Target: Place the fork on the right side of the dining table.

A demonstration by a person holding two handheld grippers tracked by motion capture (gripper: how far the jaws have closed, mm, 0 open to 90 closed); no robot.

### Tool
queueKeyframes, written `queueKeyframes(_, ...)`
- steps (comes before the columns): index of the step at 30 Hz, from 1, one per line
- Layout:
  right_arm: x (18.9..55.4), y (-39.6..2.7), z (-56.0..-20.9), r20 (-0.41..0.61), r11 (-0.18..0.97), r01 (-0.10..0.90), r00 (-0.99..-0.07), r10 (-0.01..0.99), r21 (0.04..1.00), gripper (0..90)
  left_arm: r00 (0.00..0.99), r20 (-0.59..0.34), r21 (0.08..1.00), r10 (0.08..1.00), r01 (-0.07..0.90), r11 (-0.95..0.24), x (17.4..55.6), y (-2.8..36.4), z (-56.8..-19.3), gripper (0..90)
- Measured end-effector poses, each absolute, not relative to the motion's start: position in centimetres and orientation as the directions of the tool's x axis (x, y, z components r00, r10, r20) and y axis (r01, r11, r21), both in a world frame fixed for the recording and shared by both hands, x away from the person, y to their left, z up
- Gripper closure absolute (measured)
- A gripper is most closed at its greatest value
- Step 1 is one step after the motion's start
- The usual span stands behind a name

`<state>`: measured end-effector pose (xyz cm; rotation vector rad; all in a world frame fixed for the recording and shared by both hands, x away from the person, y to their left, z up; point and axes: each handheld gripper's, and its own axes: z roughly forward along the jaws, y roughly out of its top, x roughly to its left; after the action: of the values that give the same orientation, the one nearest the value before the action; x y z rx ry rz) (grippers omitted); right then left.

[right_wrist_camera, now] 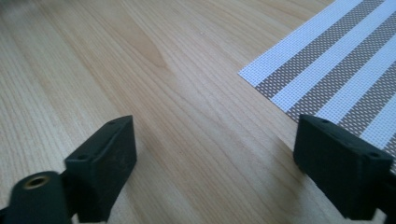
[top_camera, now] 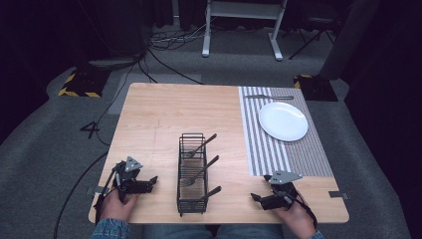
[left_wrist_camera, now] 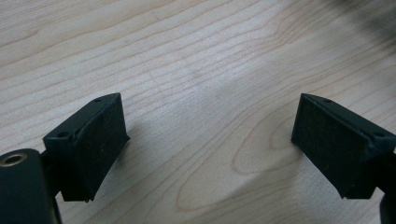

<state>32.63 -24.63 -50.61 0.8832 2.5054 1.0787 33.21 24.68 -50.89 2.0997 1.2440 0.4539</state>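
A black wire basket stands at the front middle of the wooden table. It holds three dark-handled utensils, their handles leaning out to the right. My left gripper rests near the front left edge, pointing toward the basket; its jaws stand wide apart over bare wood. My right gripper sits at the front right and points left toward the basket. It is open too, with nothing between its pads.
A striped placemat covers the table's right side, its corner just ahead of my right gripper. A white plate lies on it, and a slim utensil lies along its far edge.
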Motion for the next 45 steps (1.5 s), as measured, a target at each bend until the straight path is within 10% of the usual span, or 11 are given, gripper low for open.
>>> queueKeyframes(15,32.1,-24.9,-49.9,-0.019,0.524,0.438,-0.754,0.656,0.730,48.1,0.491,-0.033,0.681,0.871,0.649,-0.340,33.3,24.7,-50.9,10.0)
queueKeyframes(45,29.2,-21.1,-40.6,0.068,0.487,0.339,-0.868,0.492,0.805,59.1,0.491,-0.029,0.681,0.871,0.647,-0.342,33.2,24.7,-50.9,10.1)
